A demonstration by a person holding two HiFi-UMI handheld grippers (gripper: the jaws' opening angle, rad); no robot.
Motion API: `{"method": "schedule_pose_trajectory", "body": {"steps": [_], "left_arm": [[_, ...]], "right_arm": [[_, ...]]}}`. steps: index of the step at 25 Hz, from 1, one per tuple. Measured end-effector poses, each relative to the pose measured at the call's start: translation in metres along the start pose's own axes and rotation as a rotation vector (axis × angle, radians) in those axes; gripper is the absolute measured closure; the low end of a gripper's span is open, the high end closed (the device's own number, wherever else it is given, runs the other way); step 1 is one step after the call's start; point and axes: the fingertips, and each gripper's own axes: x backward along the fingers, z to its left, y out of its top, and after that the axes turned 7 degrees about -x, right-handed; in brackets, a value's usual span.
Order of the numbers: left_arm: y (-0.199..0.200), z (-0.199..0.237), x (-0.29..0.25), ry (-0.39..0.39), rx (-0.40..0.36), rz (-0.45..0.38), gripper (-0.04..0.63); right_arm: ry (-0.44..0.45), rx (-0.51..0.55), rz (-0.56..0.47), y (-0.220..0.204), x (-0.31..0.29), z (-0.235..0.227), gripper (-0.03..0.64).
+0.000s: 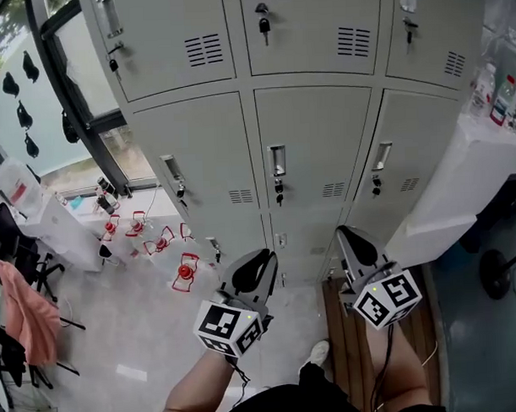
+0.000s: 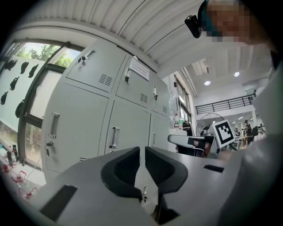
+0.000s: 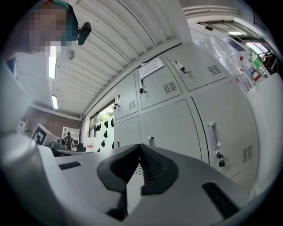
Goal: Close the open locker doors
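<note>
Facing shut locker doors: left tool empty, jaws a slit apart; right tool empty, jaws together. Gripper views show an upper-door paper notice; head view alone shows floor.

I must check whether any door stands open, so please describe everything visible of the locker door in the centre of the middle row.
The centre locker door is a plain pale grey panel, painted metal by its look. A shiny upright handle sits near its left edge, a key hangs just below that, and vent slots are cut low on the right. The door stands upright and looks fully shut. Nothing touches it.
</note>
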Motion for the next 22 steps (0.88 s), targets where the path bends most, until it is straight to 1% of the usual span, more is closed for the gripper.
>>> {"method": "schedule_pose_trajectory", "body": {"steps": [2,5,8,11,17,22], "left_arm": [[0.002,0.005,0.031,0.001,-0.002,-0.005,0.555],[0.006,0.006,0.073,-0.011,-0.01,-0.002,0.565],[0.005,0.001,0.104,-0.035,-0.006,0.011,0.572],[0.006,-0.006,0.13,-0.039,0.004,0.02,0.577],[0.016,-0.039,0.158,-0.08,0.007,-0.001,0.578],[0.018,-0.069,0.167,-0.082,0.02,-0.011,0.578]], "right_arm": [[-0.012,0.007,-0.002,-0.005,0.009,0.028,0.611],[-0.038,0.002,-0.004,-0.012,0.028,0.065,0.611],[-0.074,0.002,-0.005,-0.019,0.052,0.093,0.611],[-0.092,0.007,0.014,-0.021,0.071,0.118,0.612],[-0.123,0.038,0.023,-0.012,0.114,0.14,0.612],[-0.124,0.063,0.026,-0.001,0.15,0.144,0.612]]}}
